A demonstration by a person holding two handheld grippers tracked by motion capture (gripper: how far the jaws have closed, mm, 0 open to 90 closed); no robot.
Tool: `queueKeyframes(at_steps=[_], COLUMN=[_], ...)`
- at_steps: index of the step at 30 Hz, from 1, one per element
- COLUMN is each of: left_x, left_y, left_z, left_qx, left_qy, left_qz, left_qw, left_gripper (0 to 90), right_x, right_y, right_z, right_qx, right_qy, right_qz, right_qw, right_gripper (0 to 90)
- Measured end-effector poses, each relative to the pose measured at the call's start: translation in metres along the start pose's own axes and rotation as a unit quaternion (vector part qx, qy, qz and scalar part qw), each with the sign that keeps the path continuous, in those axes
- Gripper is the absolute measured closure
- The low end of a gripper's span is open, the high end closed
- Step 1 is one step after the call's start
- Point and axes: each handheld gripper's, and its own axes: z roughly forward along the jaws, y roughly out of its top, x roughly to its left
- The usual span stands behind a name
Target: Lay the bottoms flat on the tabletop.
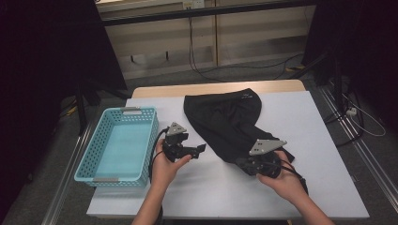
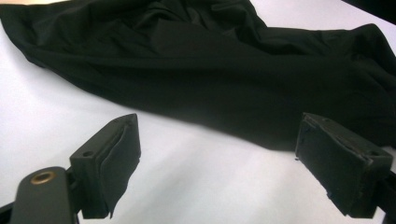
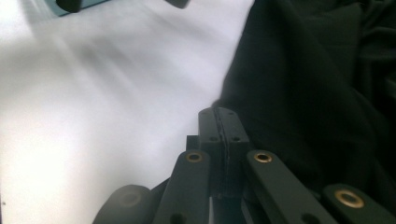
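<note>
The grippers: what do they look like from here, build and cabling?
Both are black two-jaw tools. The left gripper and right gripper each carry a grey three-cornered plate on top and trail a black cable. Their black linkage arms have brass-coloured pivots. The forearms are bare, without sleeves.

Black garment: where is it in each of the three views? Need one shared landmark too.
High view: black garment lies mid-table, running toward the right gripper.
Left gripper view: across the top, beyond the open jaws.
Right gripper view: right half, beside the shut jaws.
Shared landmark: white table surface.
</note>
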Motion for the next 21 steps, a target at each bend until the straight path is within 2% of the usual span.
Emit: queueKeyframes(at_steps=[3, 6, 7, 9, 11, 13, 16, 21], left_x=[0.000, -0.001, -0.002, -0.003, -0.004, -0.004, -0.004, -0.006], left_y=[0.000, -0.001, -0.001, -0.001, -0.001, -0.001, -0.001, 0.002], left_z=[0.000, 0.001, 0.002, 0.002, 0.003, 0.004, 0.005, 0.007], left_qx=[0.002, 0.005, 0.006, 0.007, 0.006, 0.007, 0.009, 0.009], left_qy=[0.000, -0.001, -0.003, -0.005, -0.008, -0.008, -0.007, -0.010], left_qz=[0.001, 0.001, -0.001, 0.002, 0.001, 0.003, 0.004, 0.007], left_qw=[1.0000, 1.0000, 1.0000, 1.0000, 0.9999, 0.9999, 0.9999, 0.9999], left_gripper=[14.4, 14.4, 14.4, 14.3, 14.3, 14.3, 14.3, 14.3], right_x=[0.001, -0.005, -0.008, -0.012, -0.017, -0.019, -0.017, -0.005], right_y=[0.000, -0.003, -0.004, -0.007, -0.011, -0.011, -0.010, -0.008], right_z=[0.007, 0.017, 0.020, 0.025, 0.025, 0.021, 0.010, -0.003], right_qx=[0.011, 0.014, 0.023, 0.032, 0.035, 0.025, 0.009, -0.003], right_qy=[-0.025, -0.043, -0.055, -0.069, -0.092, -0.098, -0.101, -0.078], right_qz=[-0.014, 0.001, -0.006, 0.001, 0.009, 0.016, 0.012, 0.002], right_qw=[0.9995, 0.9990, 0.9982, 0.9971, 0.9951, 0.9947, 0.9948, 0.9970], right_gripper=[89.3, 87.0, 86.4, 78.2, 76.6, 70.7, 71.0, 74.0])
